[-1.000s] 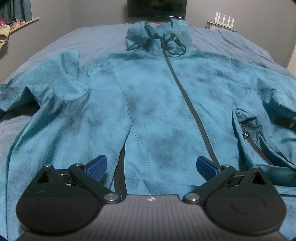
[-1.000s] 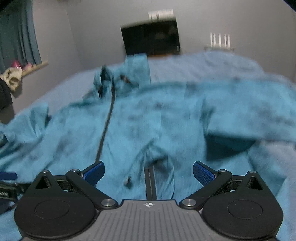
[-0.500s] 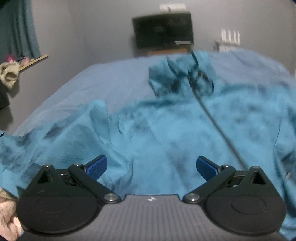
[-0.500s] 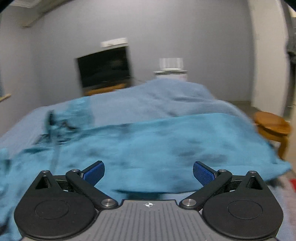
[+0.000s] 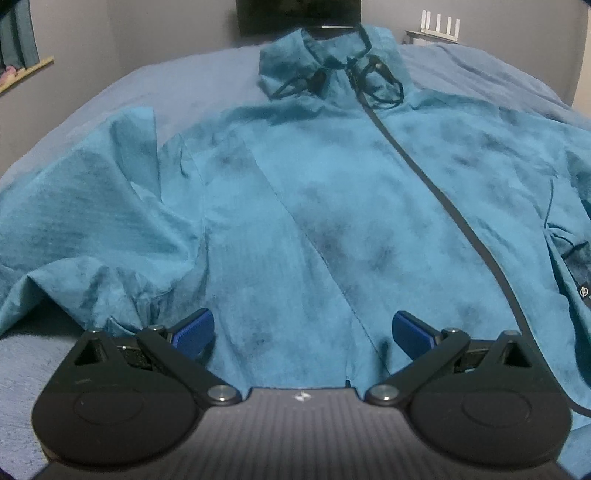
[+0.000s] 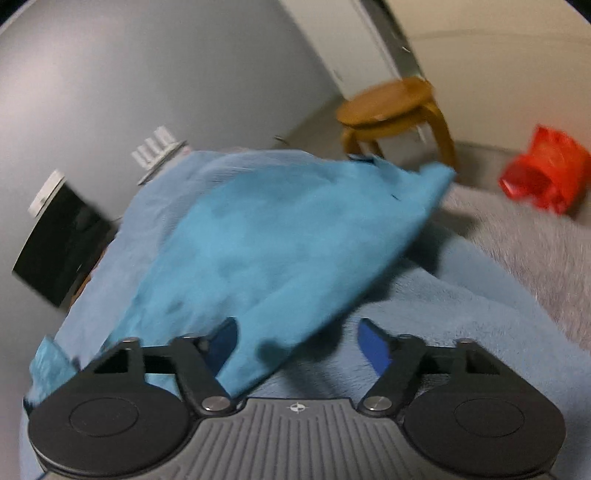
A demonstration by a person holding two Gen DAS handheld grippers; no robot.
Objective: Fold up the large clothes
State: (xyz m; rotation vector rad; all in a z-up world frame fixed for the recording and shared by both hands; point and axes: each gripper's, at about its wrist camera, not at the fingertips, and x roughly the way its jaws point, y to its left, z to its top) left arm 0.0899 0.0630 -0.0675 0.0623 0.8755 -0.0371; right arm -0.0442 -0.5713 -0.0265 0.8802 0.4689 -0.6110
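Note:
A large teal zip jacket [image 5: 332, 206] lies front up on the blue-grey bed [image 5: 177, 85], hood at the far end, black zipper [image 5: 436, 192] running down the middle. My left gripper [image 5: 303, 334] is open and empty, low over the jacket's hem left of the zipper. The jacket's left sleeve [image 5: 74, 229] lies crumpled to the left. In the right wrist view my right gripper [image 6: 299, 339] is open over the edge of the jacket's right sleeve [image 6: 280, 251], which stretches away toward the bed's side; the fabric lies between the fingers, not pinched.
A black screen [image 5: 299, 14] stands past the head of the bed. A white router [image 5: 439, 33] sits at the back right. In the right wrist view a wooden stool [image 6: 391, 110] and a red bag [image 6: 543, 173] stand on the floor beside the bed.
The left gripper swung up and left, then came back down over the jacket's hem. The right gripper turned right and rolled, from the jacket's front to the right sleeve. Both stayed open.

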